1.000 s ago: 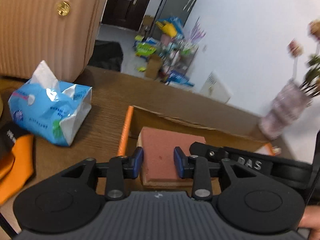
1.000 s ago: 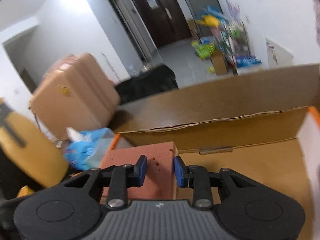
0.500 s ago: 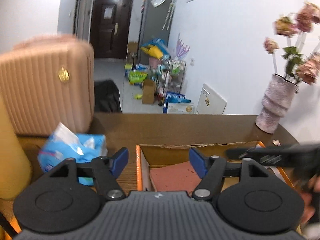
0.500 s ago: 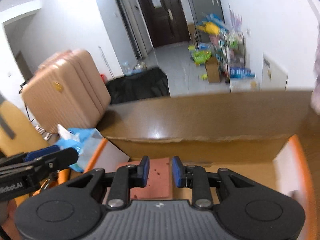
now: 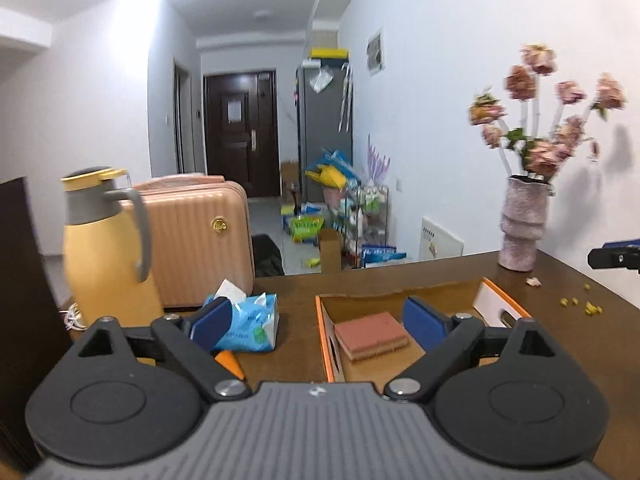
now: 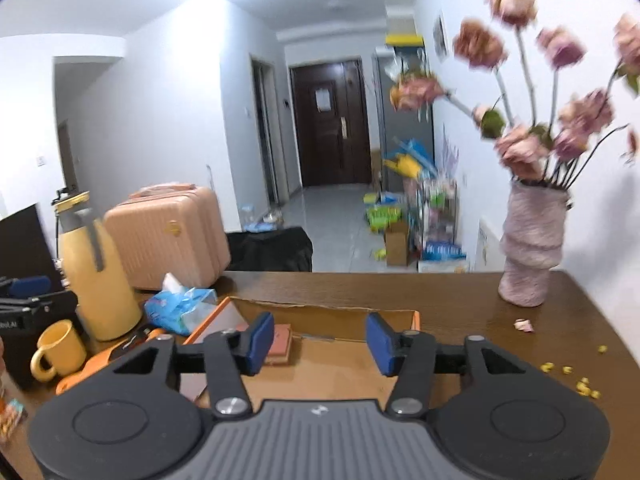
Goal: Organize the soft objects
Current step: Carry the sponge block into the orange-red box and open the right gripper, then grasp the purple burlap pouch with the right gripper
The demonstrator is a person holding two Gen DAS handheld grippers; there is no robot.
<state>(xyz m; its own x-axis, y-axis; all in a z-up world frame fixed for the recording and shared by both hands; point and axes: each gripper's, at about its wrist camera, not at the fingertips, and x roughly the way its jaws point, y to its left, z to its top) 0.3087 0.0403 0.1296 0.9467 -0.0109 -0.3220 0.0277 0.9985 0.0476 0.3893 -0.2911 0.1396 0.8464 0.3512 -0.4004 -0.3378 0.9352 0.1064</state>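
A reddish sponge block [image 5: 370, 334] lies inside an open cardboard box with orange edges [image 5: 325, 344] on the brown table. In the right wrist view the sponge [image 6: 282, 342] sits at the box's left end, partly behind my finger. A blue tissue pack [image 5: 250, 322] rests left of the box; from the right wrist the tissue pack [image 6: 180, 306] is also visible. My left gripper [image 5: 318, 320] hovers back from the box, its jaws opening wide, nothing between them. My right gripper [image 6: 320, 344] is above the box, jaws opening, empty.
A yellow thermos jug [image 5: 106, 248] and a pink suitcase [image 5: 200, 240] stand at the left. A yellow mug [image 6: 56, 350] sits near the front left. A vase of dried flowers [image 6: 532, 260] stands at the back right, with crumbs [image 6: 576, 380] scattered on the table.
Both grippers pulled back and up from the box and opened. The sponge, earlier close between the fingers, now lies free in the box. More of the room and table shows.
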